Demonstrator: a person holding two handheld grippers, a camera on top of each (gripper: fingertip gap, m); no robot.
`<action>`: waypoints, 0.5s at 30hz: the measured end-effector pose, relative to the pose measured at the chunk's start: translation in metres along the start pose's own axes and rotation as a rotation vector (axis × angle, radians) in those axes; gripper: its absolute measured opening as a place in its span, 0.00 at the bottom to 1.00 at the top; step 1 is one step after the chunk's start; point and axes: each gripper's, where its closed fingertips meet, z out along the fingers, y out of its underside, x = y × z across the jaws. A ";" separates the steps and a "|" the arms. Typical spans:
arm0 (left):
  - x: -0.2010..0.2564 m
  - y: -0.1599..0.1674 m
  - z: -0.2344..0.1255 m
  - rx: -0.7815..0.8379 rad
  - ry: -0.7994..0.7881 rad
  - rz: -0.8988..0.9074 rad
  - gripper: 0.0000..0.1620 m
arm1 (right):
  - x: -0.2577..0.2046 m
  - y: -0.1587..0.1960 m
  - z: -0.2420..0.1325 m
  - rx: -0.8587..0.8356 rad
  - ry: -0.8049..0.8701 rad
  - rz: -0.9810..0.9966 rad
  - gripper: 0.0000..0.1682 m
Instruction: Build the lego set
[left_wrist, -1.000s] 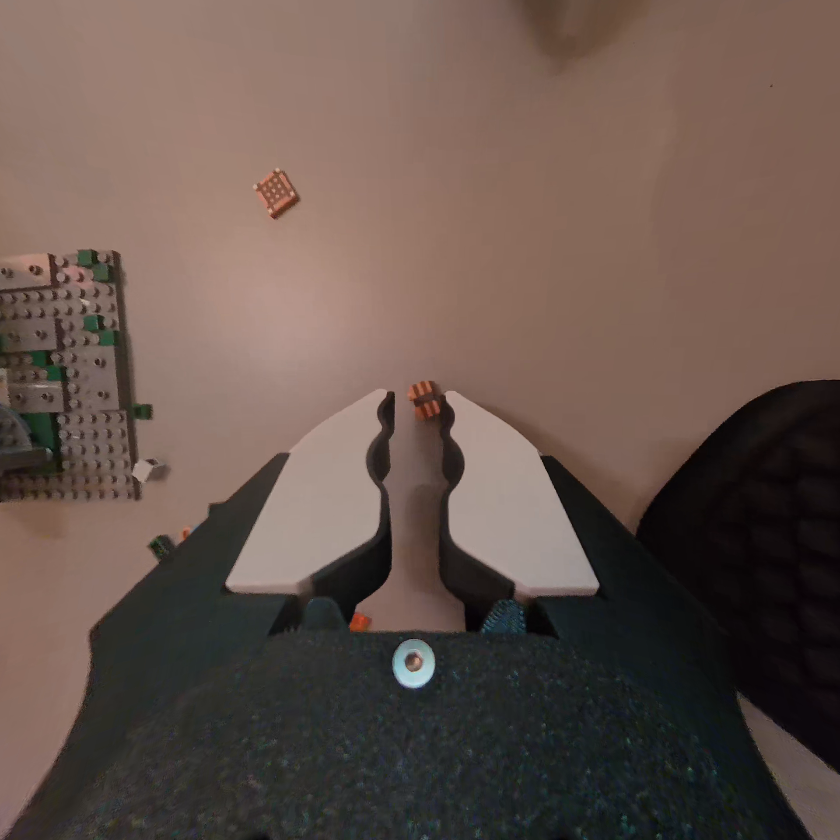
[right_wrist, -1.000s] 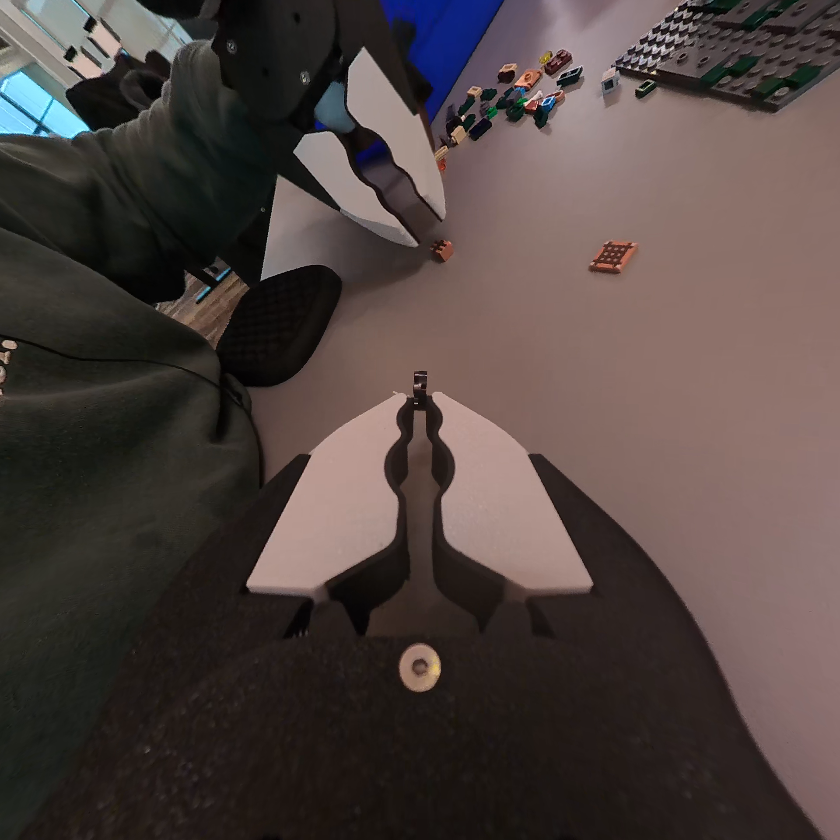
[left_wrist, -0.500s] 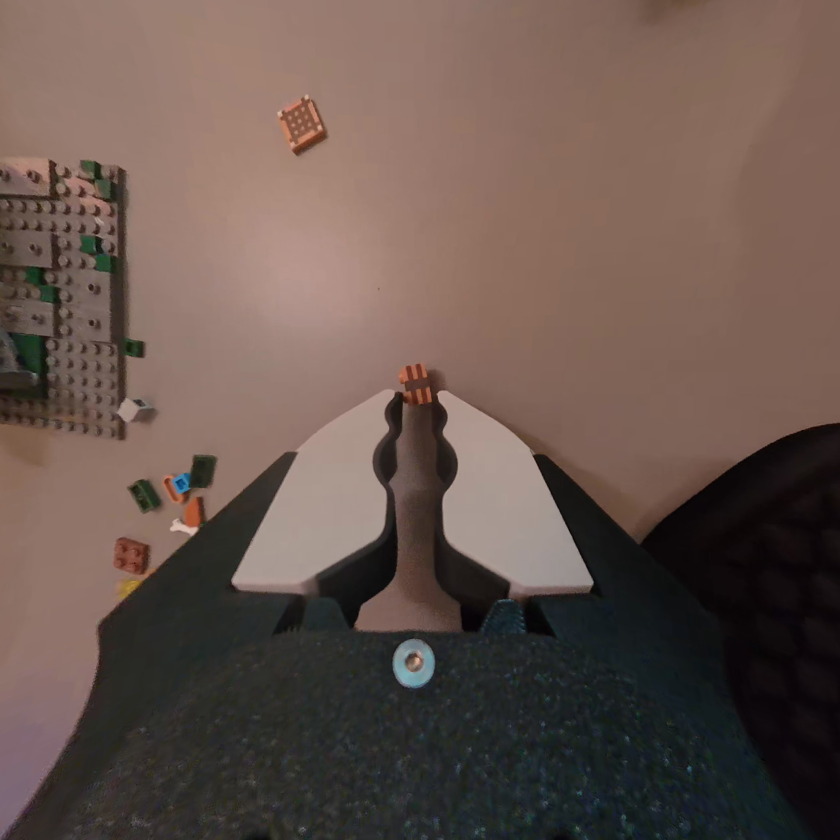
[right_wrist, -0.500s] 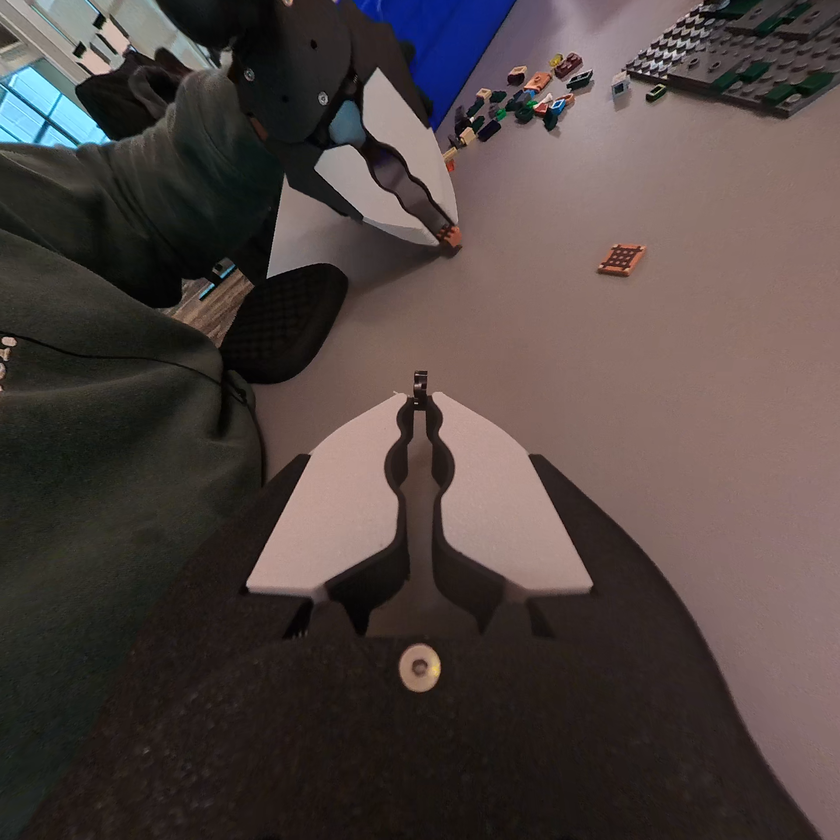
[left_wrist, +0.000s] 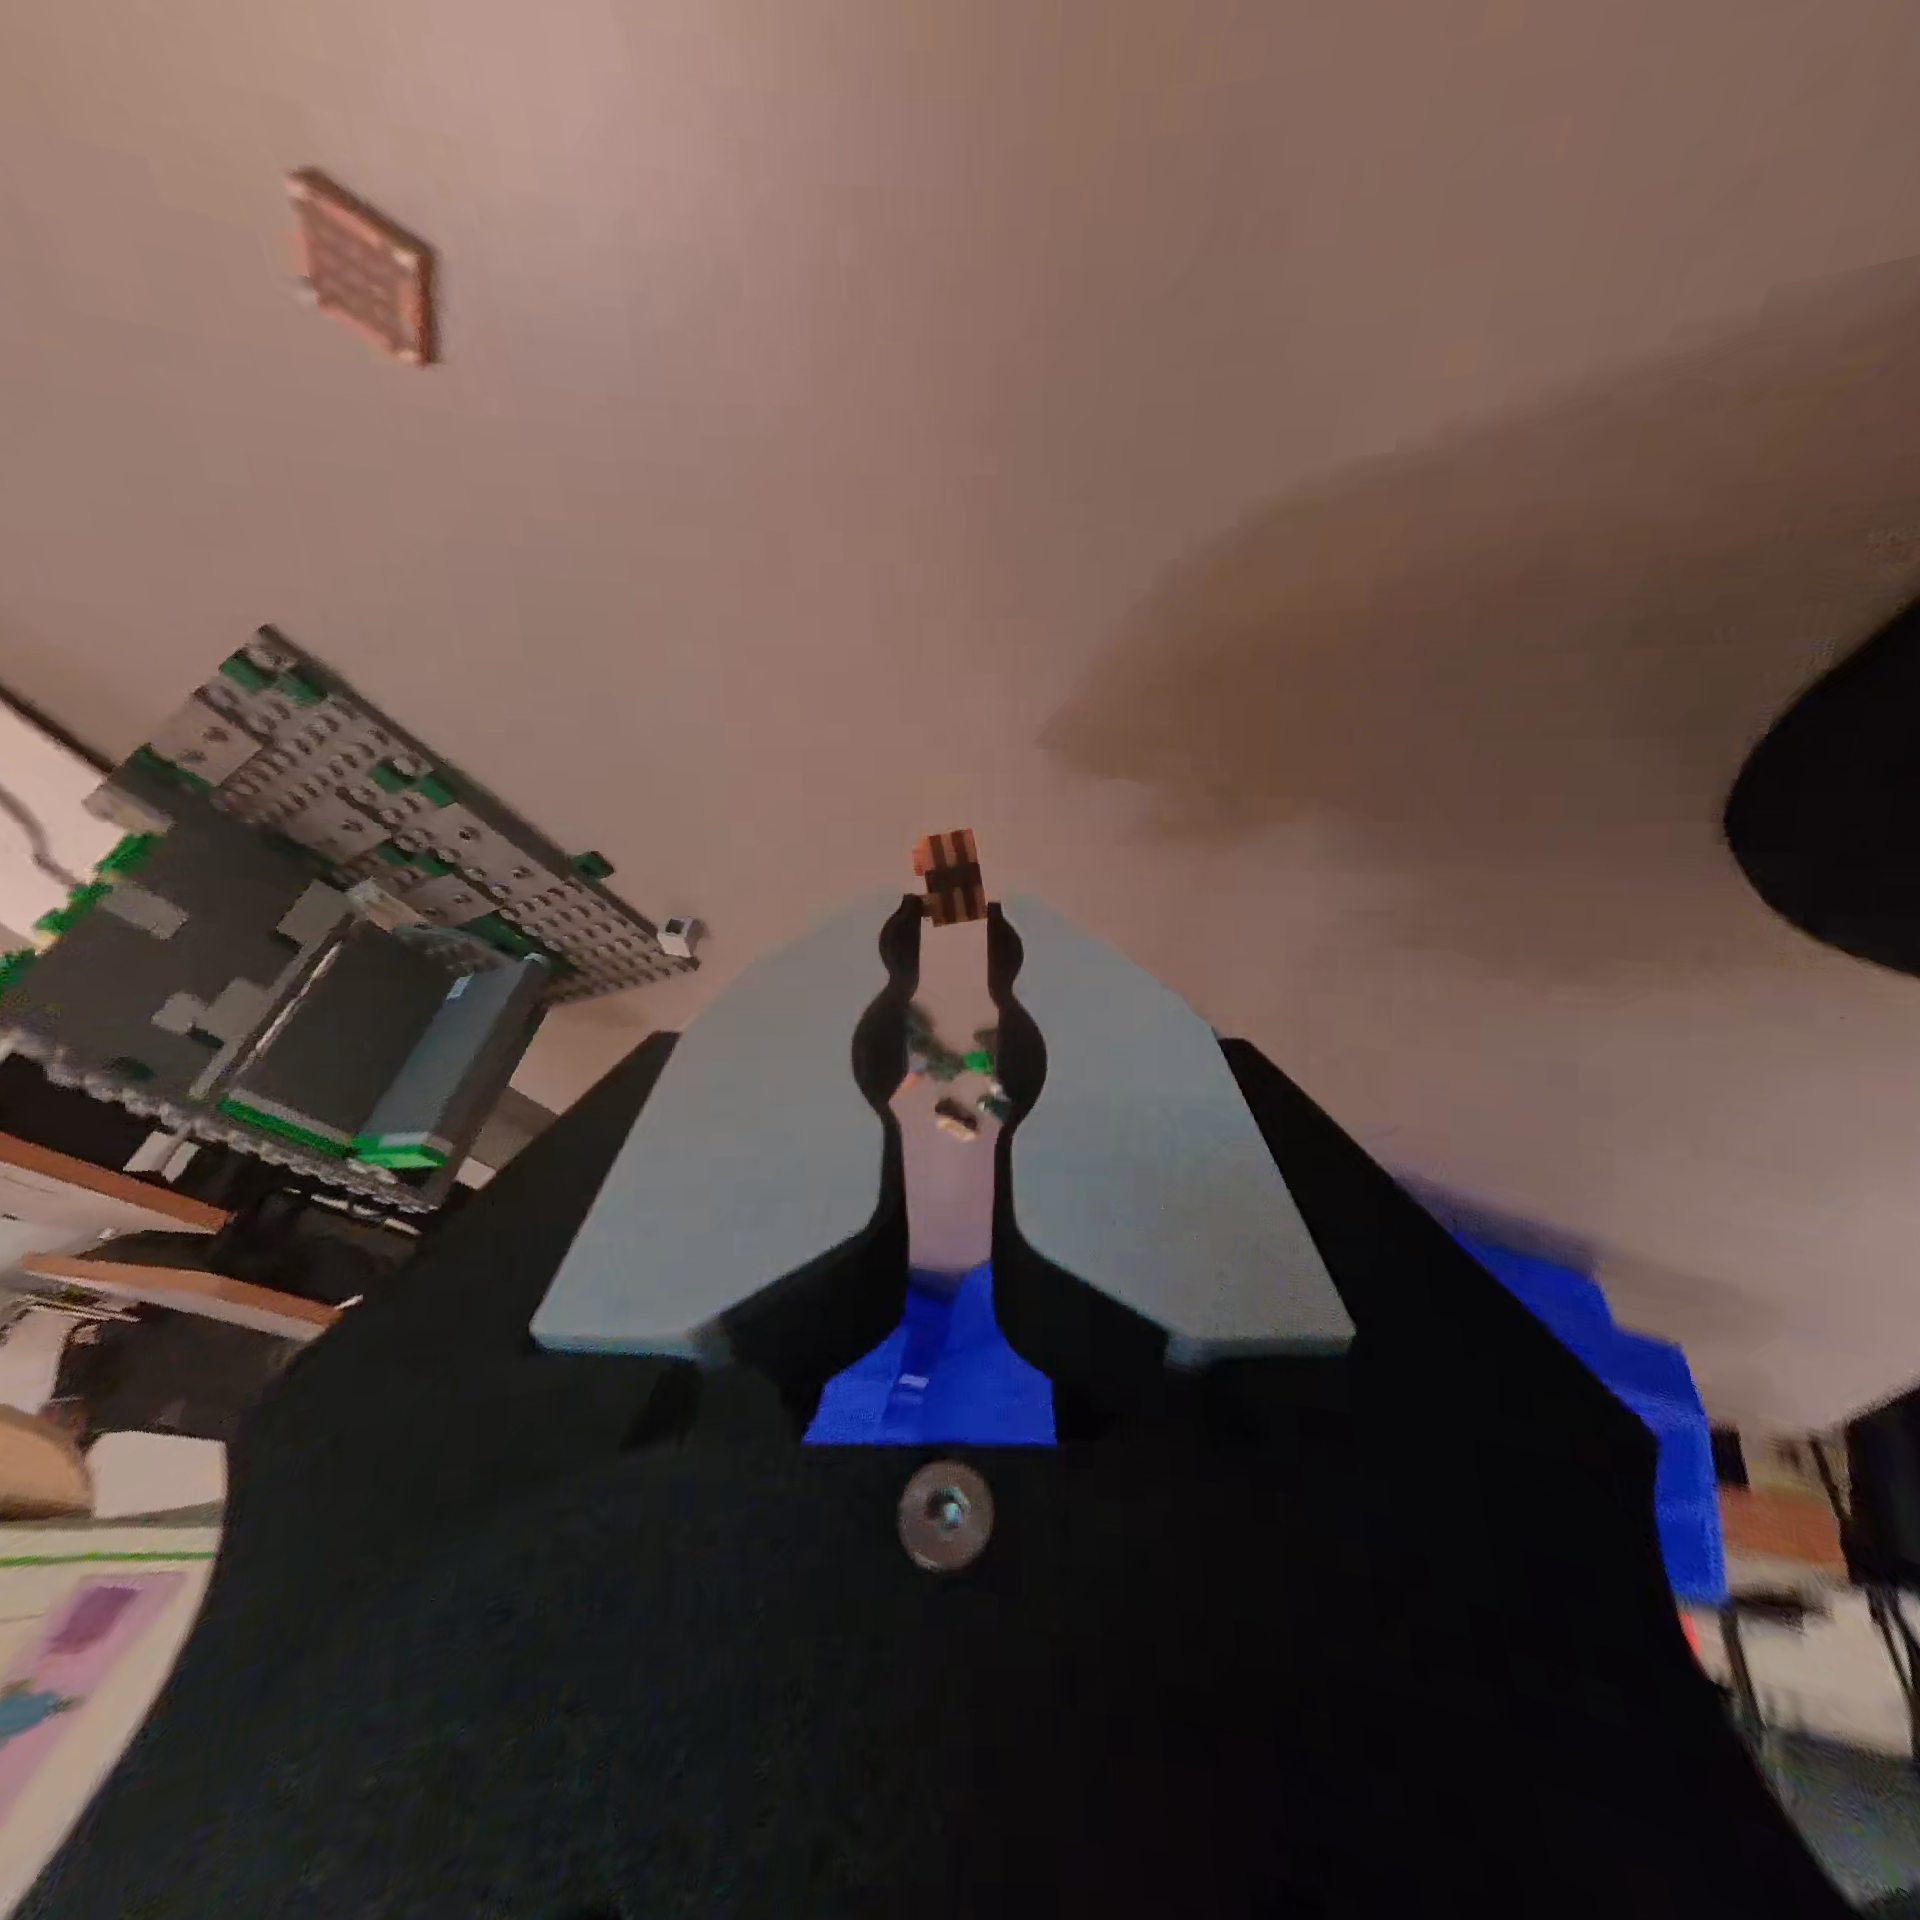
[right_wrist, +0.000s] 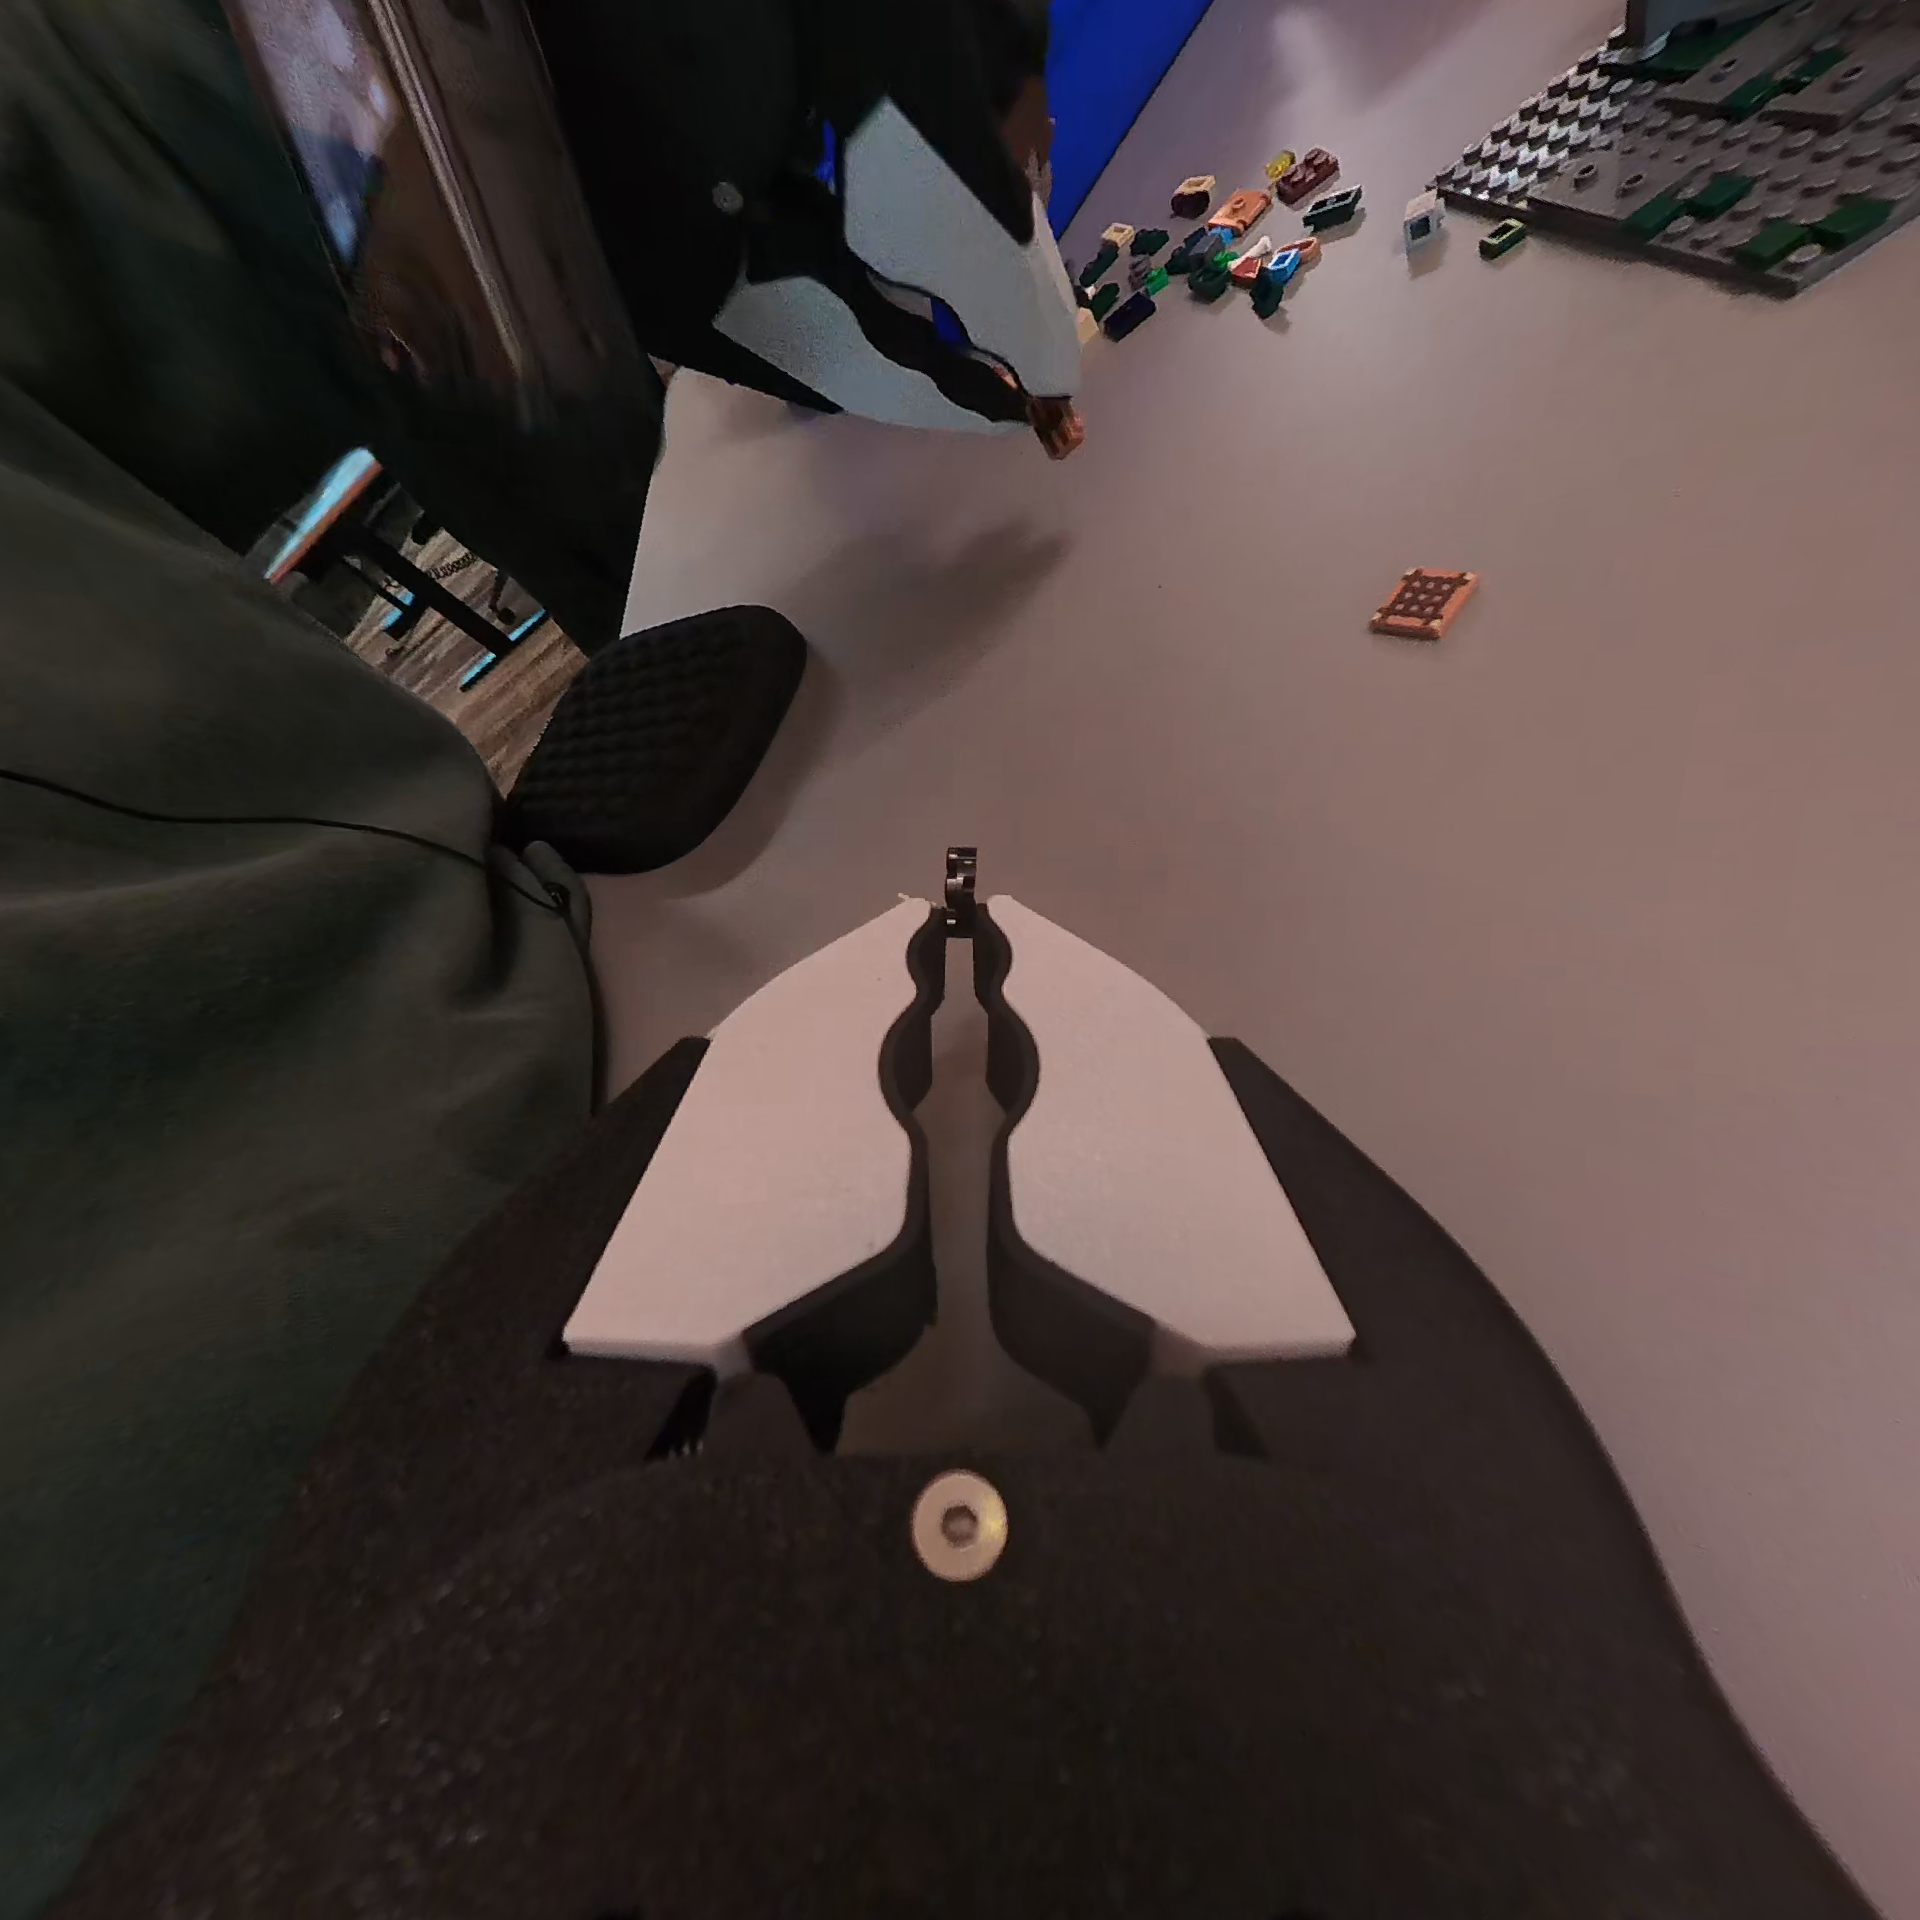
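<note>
Your left gripper (left_wrist: 951, 906) pinches the striped orange brick (left_wrist: 950, 875) at its tips, apparently clear of the table, your right gripper (right_wrist: 961, 906) nips a small black piece (right_wrist: 960, 879), and the grey baseplate (left_wrist: 343, 821) lies to the left gripper's left.

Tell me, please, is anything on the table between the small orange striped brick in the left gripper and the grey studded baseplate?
Nothing visible blocks it. Small orange striped brick is held above bare table; loose bricks lie beside the route to the grey studded baseplate.
</note>
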 end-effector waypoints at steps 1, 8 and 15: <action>0.000 0.000 0.001 -0.035 0.017 0.031 0.07 | 0.000 0.000 -0.001 0.001 0.000 0.000 0.03; -0.011 -0.028 -0.003 0.000 0.042 0.086 0.10 | 0.000 -0.001 -0.008 0.015 0.001 0.001 0.03; -0.035 -0.030 -0.030 0.246 -0.013 -0.121 0.10 | -0.001 -0.001 -0.009 0.017 0.000 0.000 0.03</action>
